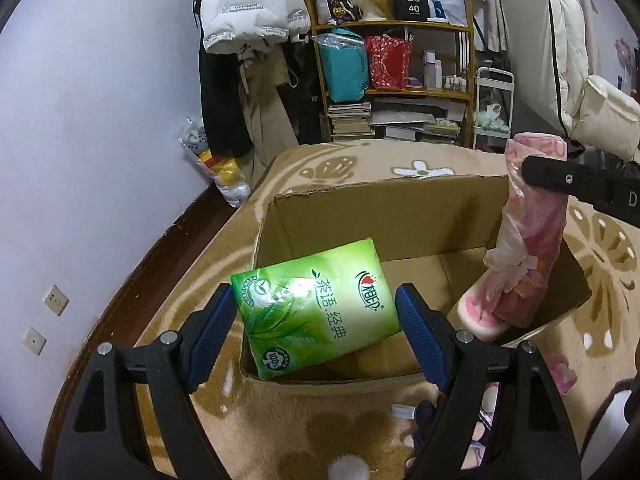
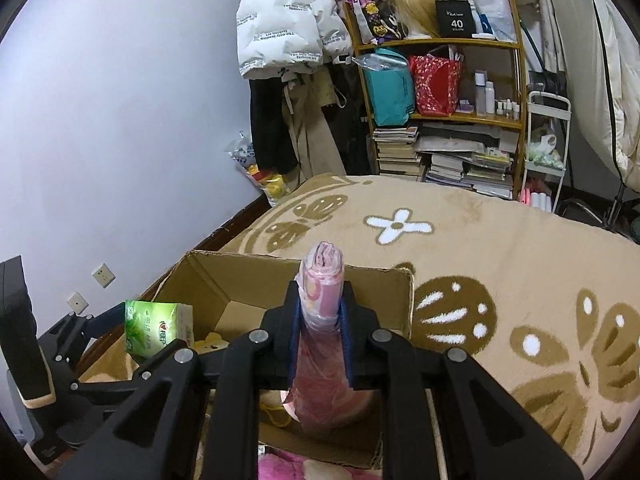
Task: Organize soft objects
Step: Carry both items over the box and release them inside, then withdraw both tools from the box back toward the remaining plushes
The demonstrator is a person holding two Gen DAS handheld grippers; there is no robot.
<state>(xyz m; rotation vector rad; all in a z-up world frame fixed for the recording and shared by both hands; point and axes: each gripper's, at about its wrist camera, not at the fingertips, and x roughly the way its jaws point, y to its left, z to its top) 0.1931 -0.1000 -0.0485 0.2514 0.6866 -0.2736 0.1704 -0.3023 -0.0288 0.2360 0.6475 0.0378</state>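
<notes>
My left gripper point(image 1: 316, 312) is shut on a green tissue pack point(image 1: 316, 308) and holds it over the near edge of an open cardboard box point(image 1: 384, 216) on the rug. The pack also shows in the right wrist view point(image 2: 154, 330). My right gripper point(image 2: 320, 312) is shut on a rolled pink bundle in clear plastic point(image 2: 322, 280), held upright over the box point(image 2: 240, 280). In the left wrist view the pink bundle point(image 1: 528, 232) hangs into the box's right side, with the right gripper's black finger point(image 1: 560, 178) across its top.
A tan flower-patterned rug point(image 2: 500, 264) covers the floor. A yellow soft item point(image 2: 212, 342) lies inside the box. A pink fluffy item point(image 2: 280, 464) lies near the box's front. A cluttered shelf point(image 2: 440, 120), hanging coats point(image 2: 280, 28) and a white cart point(image 2: 546, 148) stand at the back.
</notes>
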